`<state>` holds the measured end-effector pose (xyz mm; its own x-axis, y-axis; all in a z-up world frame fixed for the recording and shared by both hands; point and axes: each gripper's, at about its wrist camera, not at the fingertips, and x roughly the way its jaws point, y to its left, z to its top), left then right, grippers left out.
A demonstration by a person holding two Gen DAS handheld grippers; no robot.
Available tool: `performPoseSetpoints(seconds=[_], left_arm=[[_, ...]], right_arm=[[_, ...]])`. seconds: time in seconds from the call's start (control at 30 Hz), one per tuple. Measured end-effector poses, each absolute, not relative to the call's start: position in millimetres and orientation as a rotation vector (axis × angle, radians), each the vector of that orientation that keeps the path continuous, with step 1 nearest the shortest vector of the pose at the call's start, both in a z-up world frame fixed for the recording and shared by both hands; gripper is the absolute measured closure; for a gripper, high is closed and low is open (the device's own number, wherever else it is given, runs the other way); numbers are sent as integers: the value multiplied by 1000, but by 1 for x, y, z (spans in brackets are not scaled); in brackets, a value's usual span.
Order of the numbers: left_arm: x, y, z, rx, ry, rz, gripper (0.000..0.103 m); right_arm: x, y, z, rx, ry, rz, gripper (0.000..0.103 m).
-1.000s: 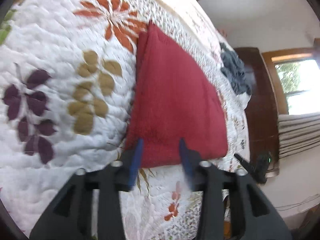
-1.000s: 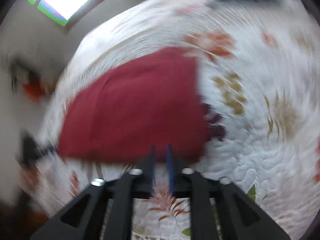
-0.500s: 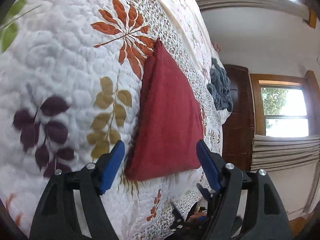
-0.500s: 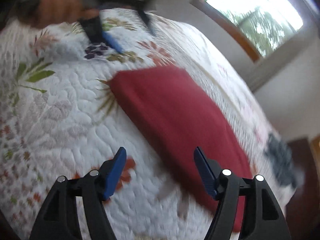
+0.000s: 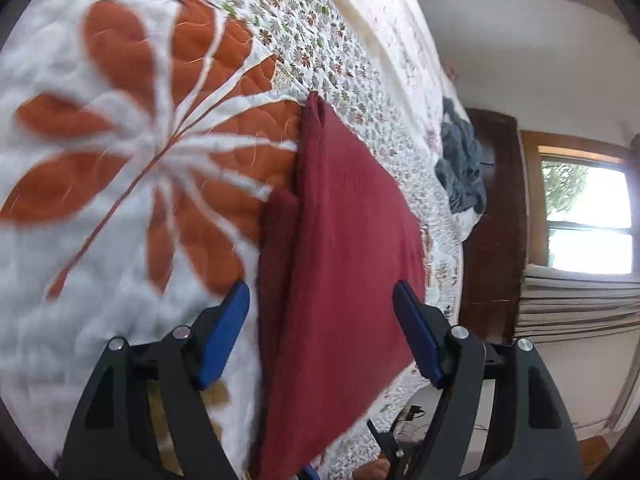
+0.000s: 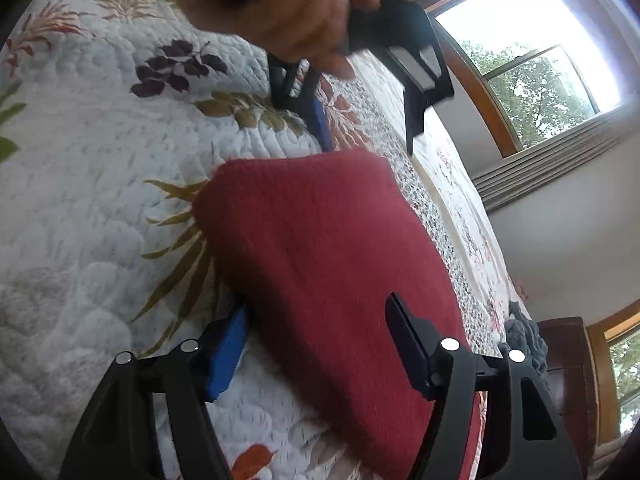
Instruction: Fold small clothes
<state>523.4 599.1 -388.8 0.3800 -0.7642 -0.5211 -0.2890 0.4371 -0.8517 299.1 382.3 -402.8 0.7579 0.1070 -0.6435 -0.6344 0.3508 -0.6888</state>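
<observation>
1. Lying flat on the quilted bed (image 5: 120, 240), the folded red garment (image 5: 340, 260) is a thick rectangle, and both my grippers sit at its edges.
2. My left gripper (image 5: 320, 332) is spread wide, its blue pads (image 5: 222, 336) straddling the near end of the red garment without closing on it; one pad is over the quilt to the left, the other over the garment's right edge.
3. In the right wrist view my left hand (image 6: 296, 16) shows at the far side, holding that gripper just beyond the garment's far edge.
4. My right gripper (image 6: 316, 344) is likewise spread, empty, its left pad low beside the garment's left edge and its right finger over the red cloth.
5. Far to the right on the bed, well apart from the red garment, lies a crumpled grey-blue cloth (image 5: 460, 172).
6. Right of that stand a dark wooden door (image 5: 496, 240) and a bright window (image 5: 588, 216).
</observation>
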Motion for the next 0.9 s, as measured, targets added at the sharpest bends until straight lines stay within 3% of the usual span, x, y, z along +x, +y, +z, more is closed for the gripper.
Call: performPoseSetpoints(seconds=[0.37,0.47,0.5,0.53,0.63,0.8,0.9], left_arm=[[578,584,-403,-1060,1270,-440,35],[584,582,-406,-1045,1293,-423,55],[587,581,-408,-1036,1311,-412,71],[587,579,-410,-1029,1327,-403,79],[589,578,-412,-1019,1345,-379,84],[588,576,-396,-1012,1327,-358,87],[589,574,-381,-993,1318,-350,88]], right_arm=[[325,390,-407,-1060,560,478,41],[332,396,-407,-1045,570,473,43],[331,397,-407,-1044,572,473,44],[332,399,-407,-1040,577,472,45],[333,402,-408,-1033,594,477,51],[328,399,-403,-998,624,505,77],[327,394,-393,-952,632,507,82]])
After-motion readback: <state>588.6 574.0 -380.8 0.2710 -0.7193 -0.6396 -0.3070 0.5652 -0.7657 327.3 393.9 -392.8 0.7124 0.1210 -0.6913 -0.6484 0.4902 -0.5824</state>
